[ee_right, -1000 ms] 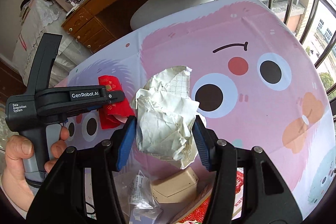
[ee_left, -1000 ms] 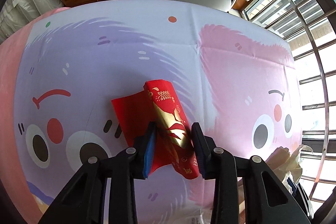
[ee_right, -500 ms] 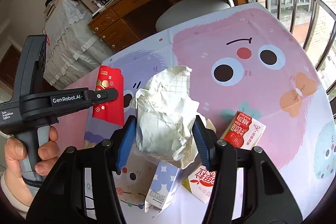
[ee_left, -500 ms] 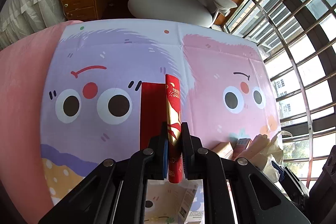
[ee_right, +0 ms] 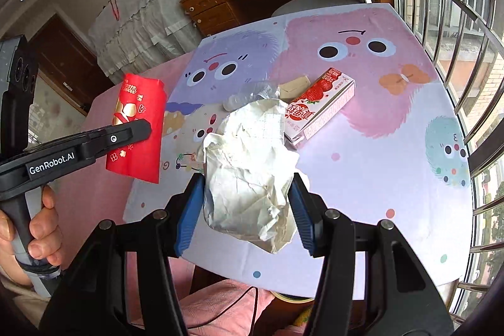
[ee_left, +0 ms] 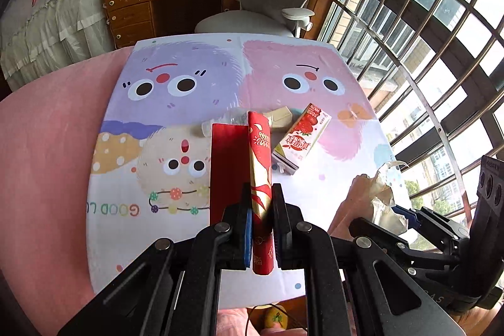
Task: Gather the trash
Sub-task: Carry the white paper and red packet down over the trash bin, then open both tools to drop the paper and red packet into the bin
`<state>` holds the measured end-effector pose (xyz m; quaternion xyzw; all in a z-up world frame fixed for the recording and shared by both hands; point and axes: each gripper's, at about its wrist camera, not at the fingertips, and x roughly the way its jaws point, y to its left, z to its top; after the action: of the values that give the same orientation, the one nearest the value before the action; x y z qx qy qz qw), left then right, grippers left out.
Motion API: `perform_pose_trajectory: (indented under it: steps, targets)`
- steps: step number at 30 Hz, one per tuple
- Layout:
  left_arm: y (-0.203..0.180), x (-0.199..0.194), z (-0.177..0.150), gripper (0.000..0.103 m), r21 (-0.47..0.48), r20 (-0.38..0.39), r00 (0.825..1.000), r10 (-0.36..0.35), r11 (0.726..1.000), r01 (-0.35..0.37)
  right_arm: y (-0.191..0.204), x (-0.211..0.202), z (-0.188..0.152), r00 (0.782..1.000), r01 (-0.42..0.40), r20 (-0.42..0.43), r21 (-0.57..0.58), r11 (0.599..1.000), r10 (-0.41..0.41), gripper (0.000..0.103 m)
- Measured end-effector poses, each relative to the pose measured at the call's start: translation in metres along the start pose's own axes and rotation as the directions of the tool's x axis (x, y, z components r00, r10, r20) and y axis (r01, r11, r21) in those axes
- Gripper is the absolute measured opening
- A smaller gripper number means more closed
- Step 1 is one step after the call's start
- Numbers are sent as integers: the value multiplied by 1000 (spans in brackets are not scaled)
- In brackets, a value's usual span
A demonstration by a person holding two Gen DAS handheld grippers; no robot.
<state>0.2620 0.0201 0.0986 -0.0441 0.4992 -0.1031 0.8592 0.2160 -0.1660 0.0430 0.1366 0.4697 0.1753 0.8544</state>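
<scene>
Jaws clamping upright red envelope (ee_left: 260,166)

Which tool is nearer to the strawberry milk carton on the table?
Right. The right tool, holding crumpled white paper, hovers beside the strawberry milk carton; the left tool is farther away.

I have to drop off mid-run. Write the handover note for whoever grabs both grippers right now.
Left gripper: shut on the red envelope, lifted off the table.
Right gripper: shut on the crumpled paper, also in the air.
Still on the tablecloth: strawberry milk carton, a beige box behind it, and a clear plastic bottle.
Done: two pieces picked up. Left: drop both in the trash (no bin shows in either view), then collect the remaining three.
</scene>
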Motion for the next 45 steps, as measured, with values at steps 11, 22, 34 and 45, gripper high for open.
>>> perform_pose_trajectory:
  steps: [11,22,34,45]
  targets:
    - [-51,-43,-157,10,14,-64,997,53,999,-52,-21,-74,-137,997,-5,-75,-45,999,2,50]
    - [-62,-14,-230,10,121,-157,987,44,992,-25,-50,-46,-223,984,37,-178,80,996,-22,50]
    - [-38,141,-332,10,94,-303,952,-39,993,70,-109,91,-342,942,188,-319,227,956,-109,51]
    - [-4,267,-372,23,37,-346,937,-46,997,62,-142,216,-370,920,230,-358,156,961,-163,52]
